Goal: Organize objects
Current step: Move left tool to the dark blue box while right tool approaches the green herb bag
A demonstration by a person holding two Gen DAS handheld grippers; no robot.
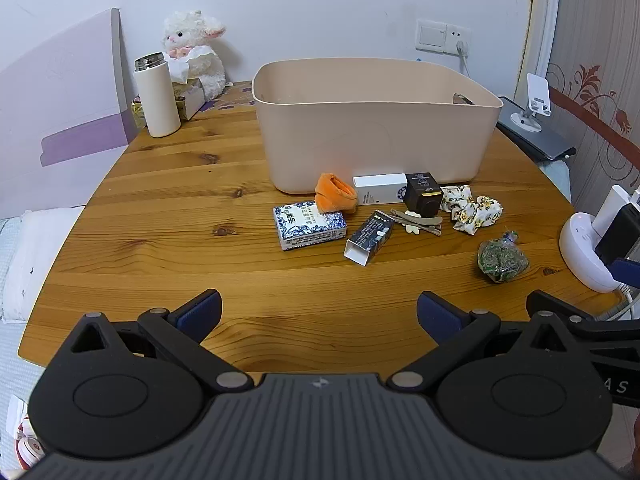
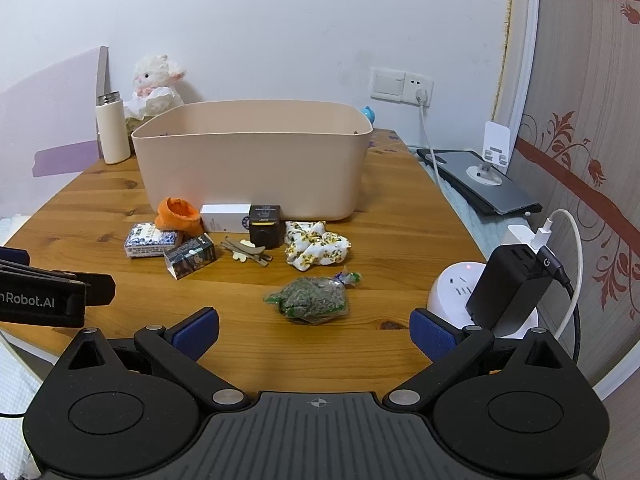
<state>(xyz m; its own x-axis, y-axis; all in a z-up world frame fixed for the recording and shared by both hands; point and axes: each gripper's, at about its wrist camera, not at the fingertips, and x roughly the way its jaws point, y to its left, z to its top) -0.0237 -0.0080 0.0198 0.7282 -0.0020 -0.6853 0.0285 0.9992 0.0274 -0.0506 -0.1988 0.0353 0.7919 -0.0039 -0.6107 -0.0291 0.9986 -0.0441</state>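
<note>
Your left gripper [image 1: 319, 314] and right gripper [image 2: 314, 330] both hover above the near edge of the round wooden table [image 1: 168, 216], jaws spread wide and holding nothing. The small objects lie in a loose row just before the beige plastic tub [image 1: 376, 120]: an orange cloth pouch [image 1: 334, 192], a blue-and-white patterned box [image 1: 308, 224], a white carton [image 1: 378, 188], a black cube box [image 1: 423, 193], a floral fabric scrunchie [image 1: 474, 210]. The green-filled clear plastic bag [image 2: 310, 300] lies apart, nearest your right gripper.

plush lamb [image 1: 195, 50] | white flask [image 1: 157, 96] | phone stand [image 1: 534, 105] | wall socket [image 1: 442, 36]
</note>
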